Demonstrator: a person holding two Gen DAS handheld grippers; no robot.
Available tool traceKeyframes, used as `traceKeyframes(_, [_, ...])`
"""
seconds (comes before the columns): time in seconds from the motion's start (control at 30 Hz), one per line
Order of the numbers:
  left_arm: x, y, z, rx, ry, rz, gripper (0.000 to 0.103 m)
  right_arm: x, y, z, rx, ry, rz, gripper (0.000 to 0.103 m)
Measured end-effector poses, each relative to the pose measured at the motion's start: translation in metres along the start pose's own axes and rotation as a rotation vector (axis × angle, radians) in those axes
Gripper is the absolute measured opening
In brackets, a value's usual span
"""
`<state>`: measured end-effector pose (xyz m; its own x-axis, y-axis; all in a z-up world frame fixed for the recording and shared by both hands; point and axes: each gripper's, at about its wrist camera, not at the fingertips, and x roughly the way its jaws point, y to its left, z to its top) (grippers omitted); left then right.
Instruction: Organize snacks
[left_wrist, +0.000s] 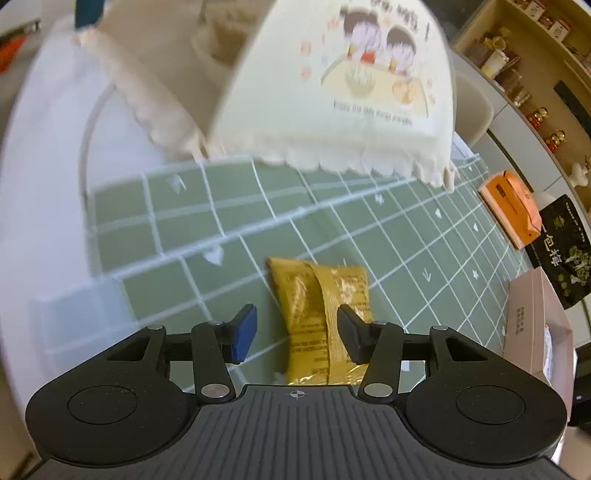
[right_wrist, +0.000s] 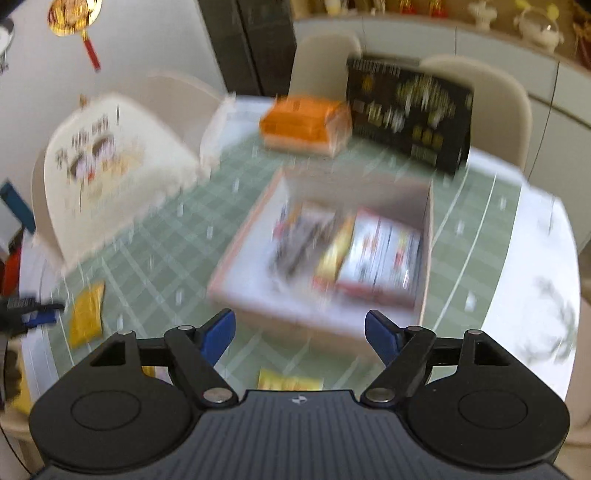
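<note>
A yellow snack packet (left_wrist: 320, 314) lies flat on the green checked tablecloth (left_wrist: 184, 240). My left gripper (left_wrist: 297, 334) is open, low over it, with the packet between the jaws. It also shows in the blurred right wrist view (right_wrist: 86, 314), with the left gripper (right_wrist: 31, 314) beside it. My right gripper (right_wrist: 300, 332) is open and empty, just in front of an open pink box (right_wrist: 236, 273) that holds several snack packs (right_wrist: 376, 258). Another yellow packet (right_wrist: 290, 382) lies under the right gripper.
A cream cartoon-printed bag (left_wrist: 343, 85) stands behind the packet. An orange box (left_wrist: 511, 203), a black snack bag (left_wrist: 565, 251) and the pink box (left_wrist: 535, 325) sit at the right. Chairs (right_wrist: 325, 55) stand beyond the table's far edge.
</note>
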<state>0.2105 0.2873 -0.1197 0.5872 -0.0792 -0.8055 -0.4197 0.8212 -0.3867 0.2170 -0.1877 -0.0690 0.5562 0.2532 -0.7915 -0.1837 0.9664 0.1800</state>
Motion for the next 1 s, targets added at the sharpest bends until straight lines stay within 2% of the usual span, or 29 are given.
traceKeyframes(0.1, [0.016,-0.015,-0.001,0.031,-0.003,-0.036,0.057,0.011,0.013,-0.032,-0.014,0.065,-0.007,0.078])
traceKeyframes(0.2, [0.026,-0.046,-0.006,0.174,-0.010,-0.034,0.060,0.013,0.022,-0.059,-0.023,0.115,-0.009,0.078])
traceKeyframes(0.3, [0.033,-0.073,-0.024,0.322,0.021,-0.050,0.059,0.014,0.034,-0.081,-0.066,0.148,-0.018,0.078])
traceKeyframes(0.4, [0.030,-0.094,-0.050,0.479,0.042,-0.054,0.059,0.012,0.047,-0.095,-0.136,0.152,-0.018,0.078])
traceKeyframes(0.5, [0.023,-0.106,-0.075,0.578,0.060,-0.063,0.059,0.012,0.060,-0.099,-0.206,0.140,-0.029,0.078])
traceKeyframes(0.57, [0.014,-0.103,-0.085,0.583,0.070,-0.067,0.052,0.012,0.066,-0.098,-0.226,0.130,-0.033,0.078])
traceKeyframes(0.73, [-0.022,-0.074,-0.106,0.492,0.080,-0.124,0.034,0.011,0.083,-0.089,-0.255,0.118,0.031,0.079])
traceKeyframes(0.9, [-0.064,-0.030,-0.114,0.358,0.058,-0.143,0.030,0.019,0.122,-0.088,-0.326,0.154,0.136,0.080])
traceKeyframes(1.0, [-0.076,-0.012,-0.114,0.340,0.044,-0.100,0.030,0.028,0.154,-0.096,-0.364,0.196,0.210,0.080])
